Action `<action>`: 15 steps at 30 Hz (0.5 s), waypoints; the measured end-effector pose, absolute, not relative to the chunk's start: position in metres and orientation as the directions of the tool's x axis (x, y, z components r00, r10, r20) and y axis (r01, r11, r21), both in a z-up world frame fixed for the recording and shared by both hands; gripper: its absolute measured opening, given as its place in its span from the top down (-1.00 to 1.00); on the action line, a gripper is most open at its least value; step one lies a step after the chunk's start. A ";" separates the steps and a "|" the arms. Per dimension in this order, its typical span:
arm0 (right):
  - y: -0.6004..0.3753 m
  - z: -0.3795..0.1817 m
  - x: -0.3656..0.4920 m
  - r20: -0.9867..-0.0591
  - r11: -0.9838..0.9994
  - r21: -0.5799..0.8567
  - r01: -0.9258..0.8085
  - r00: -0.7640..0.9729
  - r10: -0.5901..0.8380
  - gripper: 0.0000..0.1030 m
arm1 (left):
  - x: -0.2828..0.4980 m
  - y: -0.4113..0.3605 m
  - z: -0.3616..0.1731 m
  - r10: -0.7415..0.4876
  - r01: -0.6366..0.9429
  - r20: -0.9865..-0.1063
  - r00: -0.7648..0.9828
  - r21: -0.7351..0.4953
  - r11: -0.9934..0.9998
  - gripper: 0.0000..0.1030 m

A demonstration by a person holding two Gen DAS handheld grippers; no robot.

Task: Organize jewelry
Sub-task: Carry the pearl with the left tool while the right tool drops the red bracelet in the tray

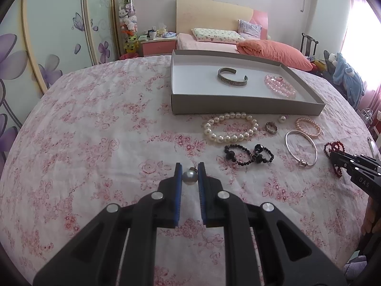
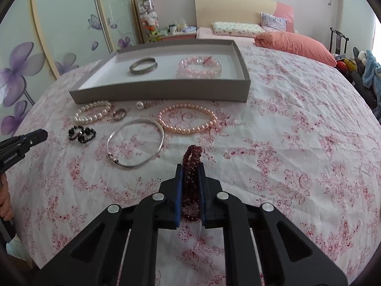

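Note:
My left gripper is shut on a pearl earring, held just above the floral tablecloth. My right gripper is shut on a dark red bead bracelet. A grey tray holds a metal cuff and a pink bead bracelet. In front of the tray lie a white pearl bracelet, a ring, a second pearl earring, a peach bead bracelet, a silver bangle and a black bead bracelet.
The table has a pink floral cloth. Behind it stand a bed with an orange pillow, a nightstand and a wardrobe with purple flowers. The right gripper shows at the right edge of the left wrist view.

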State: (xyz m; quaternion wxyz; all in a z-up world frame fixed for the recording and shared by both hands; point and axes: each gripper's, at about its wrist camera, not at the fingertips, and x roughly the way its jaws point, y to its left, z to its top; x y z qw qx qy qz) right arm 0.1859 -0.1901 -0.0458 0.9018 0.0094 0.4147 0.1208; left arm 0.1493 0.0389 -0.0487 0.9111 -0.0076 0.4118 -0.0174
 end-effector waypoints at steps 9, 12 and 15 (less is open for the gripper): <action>-0.189 -0.016 0.176 -0.658 0.964 0.131 -0.232 0.707 0.260 0.82 | 0.141 0.036 -0.035 -0.041 0.030 -0.719 0.694 -0.029 0.999 0.73; -0.187 0.001 0.176 -0.618 0.960 0.128 -0.248 0.737 0.273 0.82 | 0.140 0.034 -0.028 -0.046 0.034 -0.699 0.714 -0.030 0.999 0.73; -0.185 0.016 0.176 -0.580 0.958 0.122 -0.260 0.765 0.281 0.82 | 0.140 0.030 -0.019 -0.048 0.038 -0.674 0.738 -0.029 0.999 0.73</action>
